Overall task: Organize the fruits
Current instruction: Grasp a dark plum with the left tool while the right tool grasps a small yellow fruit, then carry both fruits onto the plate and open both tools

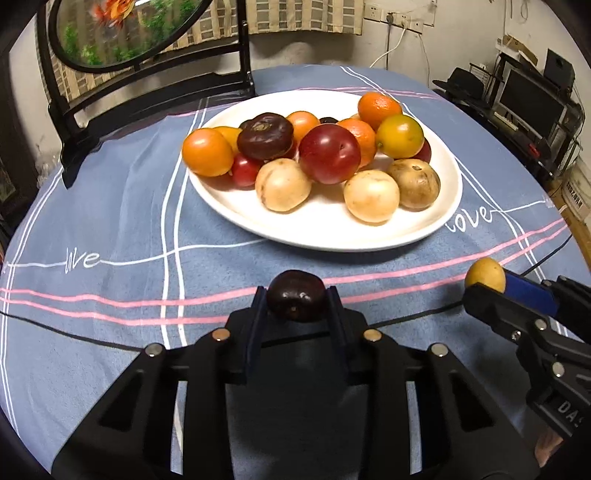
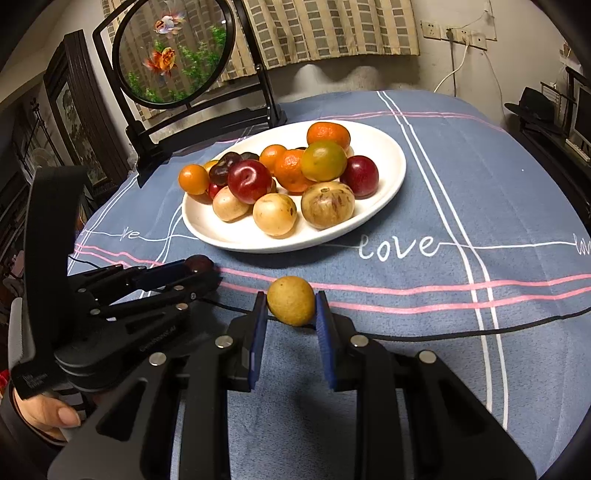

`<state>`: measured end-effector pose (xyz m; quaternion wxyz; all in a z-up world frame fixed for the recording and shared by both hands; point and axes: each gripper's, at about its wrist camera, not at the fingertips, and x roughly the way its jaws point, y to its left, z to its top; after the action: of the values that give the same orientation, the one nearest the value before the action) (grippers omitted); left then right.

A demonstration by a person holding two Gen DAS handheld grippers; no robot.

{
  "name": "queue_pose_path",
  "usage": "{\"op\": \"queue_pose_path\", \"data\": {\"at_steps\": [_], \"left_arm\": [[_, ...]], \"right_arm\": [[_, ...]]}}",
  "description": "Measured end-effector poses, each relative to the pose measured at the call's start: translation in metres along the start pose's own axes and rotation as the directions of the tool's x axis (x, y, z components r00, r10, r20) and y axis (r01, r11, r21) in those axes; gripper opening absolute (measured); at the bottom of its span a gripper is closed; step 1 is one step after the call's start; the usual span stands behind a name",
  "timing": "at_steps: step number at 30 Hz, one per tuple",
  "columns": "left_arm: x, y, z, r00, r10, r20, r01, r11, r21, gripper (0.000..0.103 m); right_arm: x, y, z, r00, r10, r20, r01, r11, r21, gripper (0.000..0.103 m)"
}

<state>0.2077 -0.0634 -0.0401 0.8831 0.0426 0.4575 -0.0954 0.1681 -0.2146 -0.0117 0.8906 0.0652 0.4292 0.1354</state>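
A white plate on the blue tablecloth carries a pile of several fruits: oranges, red plums, dark purple fruits and tan round ones. My left gripper sits near the front of the plate, shut on a dark purple fruit. To its right my right gripper is shut on a small yellow fruit. Both held fruits are close above the cloth.
A black stand with a round fish picture stands at the back left of the table. A thin black cable lies across the cloth near the grippers. A hand holds the left gripper. Shelves with a hat are at the right.
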Motion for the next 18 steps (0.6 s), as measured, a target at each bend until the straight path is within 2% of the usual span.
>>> {"op": "queue_pose_path", "data": {"at_steps": [7, 12, 18], "left_arm": [[-0.022, 0.012, 0.0, 1.0, -0.009, 0.027, 0.01, 1.0, -0.025, 0.033], [-0.046, 0.01, 0.004, 0.997, -0.016, 0.07, 0.016, 1.0, 0.004, 0.033], [-0.073, 0.005, 0.021, 0.992, -0.028, 0.122, 0.022, 0.998, 0.052, 0.033]], "right_arm": [[-0.001, 0.002, 0.0, 1.0, 0.003, 0.007, -0.003, 1.0, -0.01, 0.026], [-0.005, 0.006, 0.003, 1.0, 0.001, 0.016, -0.001, 1.0, -0.013, 0.026], [-0.019, 0.006, 0.022, 0.997, 0.03, 0.075, -0.031, 0.999, 0.02, 0.026]]}}
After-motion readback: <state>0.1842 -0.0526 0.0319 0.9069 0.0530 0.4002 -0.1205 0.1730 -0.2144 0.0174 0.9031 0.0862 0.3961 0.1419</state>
